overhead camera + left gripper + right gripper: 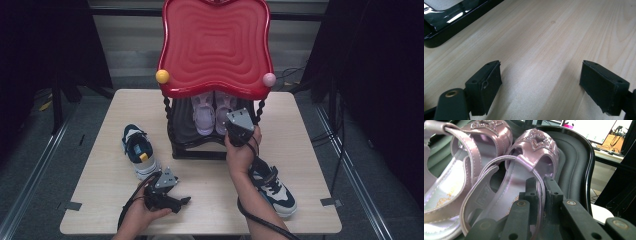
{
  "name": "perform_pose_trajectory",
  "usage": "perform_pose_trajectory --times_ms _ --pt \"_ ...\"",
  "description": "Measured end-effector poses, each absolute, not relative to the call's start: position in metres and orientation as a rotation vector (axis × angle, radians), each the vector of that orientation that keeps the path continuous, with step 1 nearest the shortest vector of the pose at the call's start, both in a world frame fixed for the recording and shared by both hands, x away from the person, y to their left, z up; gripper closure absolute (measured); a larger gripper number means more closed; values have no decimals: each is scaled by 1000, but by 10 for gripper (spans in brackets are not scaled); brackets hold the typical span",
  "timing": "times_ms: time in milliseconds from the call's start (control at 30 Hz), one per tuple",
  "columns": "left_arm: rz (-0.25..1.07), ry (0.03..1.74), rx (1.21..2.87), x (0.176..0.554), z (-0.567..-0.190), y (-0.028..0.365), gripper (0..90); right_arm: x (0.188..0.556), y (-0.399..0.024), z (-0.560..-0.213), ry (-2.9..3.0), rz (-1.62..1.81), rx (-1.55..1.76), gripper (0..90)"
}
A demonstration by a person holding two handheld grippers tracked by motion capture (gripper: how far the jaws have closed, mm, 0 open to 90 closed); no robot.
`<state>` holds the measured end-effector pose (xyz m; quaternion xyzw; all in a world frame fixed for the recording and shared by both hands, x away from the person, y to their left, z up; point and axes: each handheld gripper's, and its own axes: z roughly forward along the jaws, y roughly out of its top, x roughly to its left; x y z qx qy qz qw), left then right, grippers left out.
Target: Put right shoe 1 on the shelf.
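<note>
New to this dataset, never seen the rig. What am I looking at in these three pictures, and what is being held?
No robot: a person holds a two-jaw gripper in each hand. The high view looks down on a wooden table; the other two ride on the grippers. A rack with a red top shelf and black lower shelf holds lilac sandals. Two blue-and-white sneakers lie on the table. The right gripper is shut on one sandal's heel strap. The left gripper hangs open over bare wood.

Left gripper [541, 82] fingers spread wide; right gripper [540, 188] fingers pinched together.
</note>
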<state>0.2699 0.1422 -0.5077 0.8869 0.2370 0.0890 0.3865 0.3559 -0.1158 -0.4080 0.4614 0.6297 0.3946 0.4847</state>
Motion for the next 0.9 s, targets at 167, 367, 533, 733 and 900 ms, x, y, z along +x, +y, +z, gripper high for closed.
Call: perform_pose_trajectory --times_ms 167,367,533,733,900 --pt "226 602 2258 270 -508 142 169 356 -115 -408 1559 949 1114 810" --pt "226 602 2258 270 -508 142 169 355 -118 -405 1560 974 1127 738" --pt "225 603 2258 270 -508 142 168 350 -120 -402 1583 997 1112 657" --pt "224 602 2258 270 -508 142 167 343 -126 -401 1631 1038 1116 565" --pt "224 602 2258 270 -508 142 167 336 -131 -400 1671 1085 1109 499"
